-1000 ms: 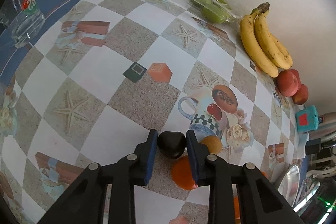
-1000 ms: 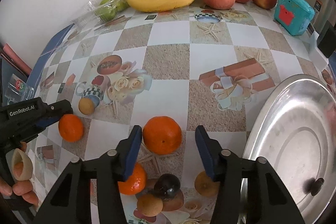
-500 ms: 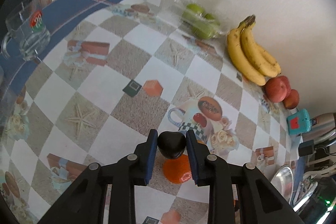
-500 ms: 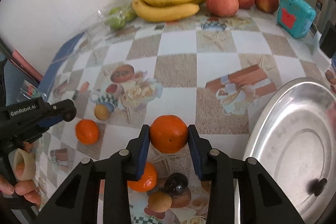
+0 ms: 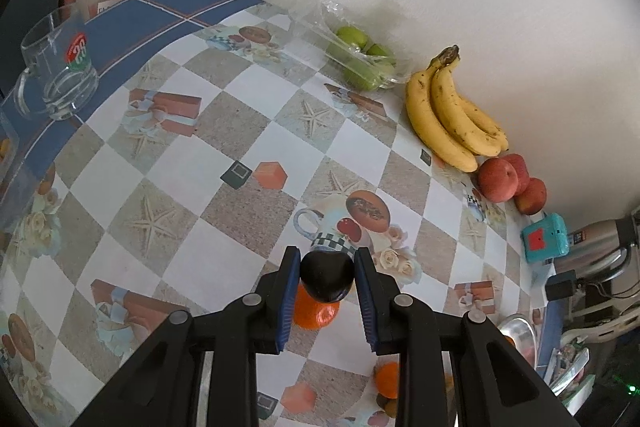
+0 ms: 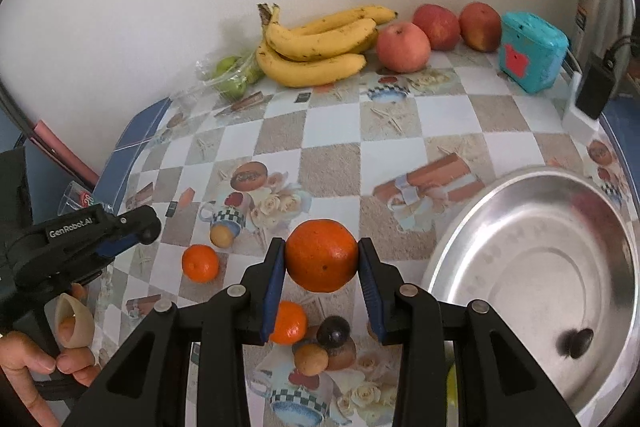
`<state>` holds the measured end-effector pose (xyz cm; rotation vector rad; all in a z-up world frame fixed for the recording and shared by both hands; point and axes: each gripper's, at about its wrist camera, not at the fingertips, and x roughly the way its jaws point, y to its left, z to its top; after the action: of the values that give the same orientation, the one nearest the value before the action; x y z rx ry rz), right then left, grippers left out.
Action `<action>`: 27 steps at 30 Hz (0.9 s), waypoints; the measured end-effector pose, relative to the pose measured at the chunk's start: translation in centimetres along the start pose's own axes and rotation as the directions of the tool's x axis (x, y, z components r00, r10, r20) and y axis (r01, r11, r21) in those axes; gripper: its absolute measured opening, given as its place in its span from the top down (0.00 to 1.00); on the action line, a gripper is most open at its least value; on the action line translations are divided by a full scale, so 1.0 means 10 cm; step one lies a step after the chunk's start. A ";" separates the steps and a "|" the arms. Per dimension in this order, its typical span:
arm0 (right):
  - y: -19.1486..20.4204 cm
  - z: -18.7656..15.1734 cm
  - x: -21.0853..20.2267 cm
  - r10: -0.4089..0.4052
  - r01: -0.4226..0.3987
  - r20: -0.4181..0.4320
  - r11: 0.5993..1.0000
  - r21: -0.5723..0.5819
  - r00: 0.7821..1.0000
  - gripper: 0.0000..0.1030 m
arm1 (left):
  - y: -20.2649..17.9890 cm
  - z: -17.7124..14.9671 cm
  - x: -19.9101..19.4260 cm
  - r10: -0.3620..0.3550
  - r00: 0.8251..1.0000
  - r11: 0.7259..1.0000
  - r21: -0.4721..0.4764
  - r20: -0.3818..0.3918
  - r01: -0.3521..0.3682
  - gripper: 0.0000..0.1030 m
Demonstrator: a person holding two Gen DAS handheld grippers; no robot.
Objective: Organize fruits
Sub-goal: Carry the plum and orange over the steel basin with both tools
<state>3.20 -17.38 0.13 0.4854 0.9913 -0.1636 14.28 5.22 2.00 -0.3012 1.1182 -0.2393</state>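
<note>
Both grippers carry fruit above the table: left gripper [image 5: 327,277] clamps a dark fruit [image 5: 327,277]; right gripper [image 6: 322,261] pinches an orange [image 6: 322,255]; the metal tray [image 6: 532,187] holds 1 dark fruit; 5 small fruits remain.

1. Left wrist view: orange fruit [image 5: 314,313] under the dark fruit [image 5: 327,277] – top half covered, claw arm hides its left side.
2. Second orange [image 5: 387,379] mostly behind the claw arm.
3. Metal tray [image 6: 532,275] – cut by the right edge; dark item [image 6: 576,343] inside is blurred, can't identify.
4. Green fruits [image 6: 234,75] in the bag: count unclear.
</note>
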 end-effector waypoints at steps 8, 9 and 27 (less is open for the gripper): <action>-0.23 0.03 -0.16 -0.002 -0.001 0.039 0.998 0.067 0.999 0.64 | -0.16 -0.05 -0.10 -0.021 1.000 0.999 0.032 0.012 0.021 0.71; -0.28 0.03 -0.17 -0.005 0.002 0.039 0.997 0.080 0.999 0.64 | -0.19 -0.06 -0.11 -0.021 1.000 0.999 0.040 0.014 0.020 0.71; -1.52 -0.02 -0.50 -0.286 0.269 -0.007 0.892 0.363 0.958 0.63 | -0.89 -0.40 -0.03 -0.095 0.993 0.976 0.189 -0.066 0.106 0.71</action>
<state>-5.01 -31.09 -0.64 0.6702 0.9847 -0.6218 10.21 -3.42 3.76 -0.1802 1.1275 -0.4448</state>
